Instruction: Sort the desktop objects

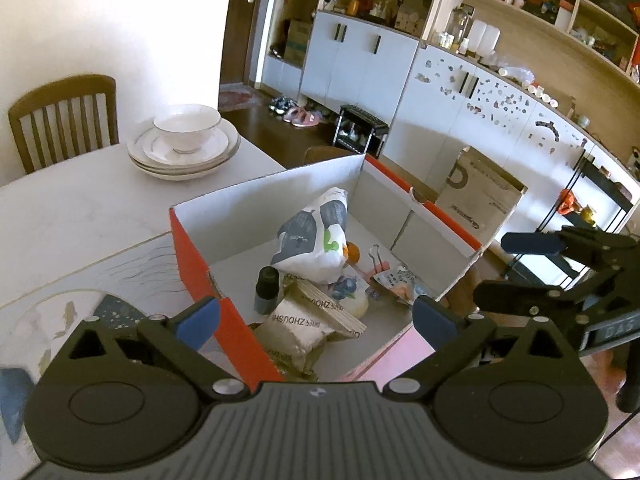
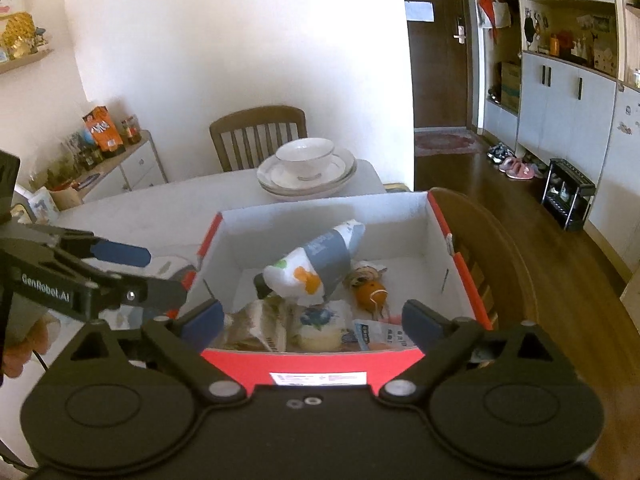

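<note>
Left wrist view: the left gripper (image 1: 316, 318) hangs at the bottom of the frame with its 2 blue-padded fingers (image 1: 198, 322) spread wide and nothing between them. Through the gap, in the centre of the frame, sits the open red box (image 1: 192, 258) with white inner walls, standing on the pale table (image 1: 80, 208). Inside the box lie a white printed pouch (image 1: 316, 240) leaning toward the far wall, a small dark bottle (image 1: 267, 290) at its lower left, a crumpled beige packet (image 1: 302, 330) nearest the camera, a binder clip (image 1: 378, 262) and a small orange ball (image 1: 353, 252) beside the pouch. At the right edge of the frame the right gripper (image 1: 560, 264) shows from the side, also empty.

Right wrist view: the right gripper (image 2: 312, 320) stands just as wide at the bottom of the frame, gripping nothing, above the near red wall of the box (image 2: 312, 360). The left gripper (image 2: 120, 264) enters from the left edge, beside the box's left wall. In the upper centre of both views a bowl (image 2: 306, 158) rests on stacked plates (image 2: 308, 184) at the table's far end, in front of a wooden chair (image 2: 258, 134).
</note>
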A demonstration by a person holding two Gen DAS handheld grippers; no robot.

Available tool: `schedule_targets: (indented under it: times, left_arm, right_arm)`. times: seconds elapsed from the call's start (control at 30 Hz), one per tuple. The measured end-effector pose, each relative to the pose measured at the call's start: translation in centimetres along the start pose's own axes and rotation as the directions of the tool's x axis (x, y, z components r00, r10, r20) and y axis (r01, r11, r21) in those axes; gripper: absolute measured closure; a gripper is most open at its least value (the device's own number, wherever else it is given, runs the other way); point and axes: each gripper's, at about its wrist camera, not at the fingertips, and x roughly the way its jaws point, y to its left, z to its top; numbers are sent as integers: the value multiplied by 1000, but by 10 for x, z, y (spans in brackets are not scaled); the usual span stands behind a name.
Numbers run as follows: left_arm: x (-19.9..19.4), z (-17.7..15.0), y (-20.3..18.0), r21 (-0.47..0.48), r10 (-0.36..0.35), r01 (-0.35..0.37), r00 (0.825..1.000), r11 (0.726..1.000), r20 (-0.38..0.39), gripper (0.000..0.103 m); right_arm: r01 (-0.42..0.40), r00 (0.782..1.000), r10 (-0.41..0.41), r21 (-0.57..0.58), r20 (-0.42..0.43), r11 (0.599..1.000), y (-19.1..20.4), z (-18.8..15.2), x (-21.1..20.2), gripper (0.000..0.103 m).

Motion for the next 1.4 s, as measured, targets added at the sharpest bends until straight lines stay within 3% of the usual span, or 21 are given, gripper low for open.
schedule_targets:
  times: [0.43, 1.03, 1.4]
  left_arm:
    - [-25, -16, -18, 80, 69, -72, 997, 994, 40, 0]
    - [-29, -27, -23, 79, 113, -118, 991, 990, 72, 0]
    - [-23, -27, -25, 65, 119, -122, 992, 990, 45, 0]
  right_arm:
    - [-3, 999, 5, -36, 52, 999, 15, -5, -17, 1]
    - [-18, 997, 17, 8, 73, 1000, 9, -9, -26, 0]
    - [-23, 997, 23, 2, 73, 1000, 7, -10, -24, 0]
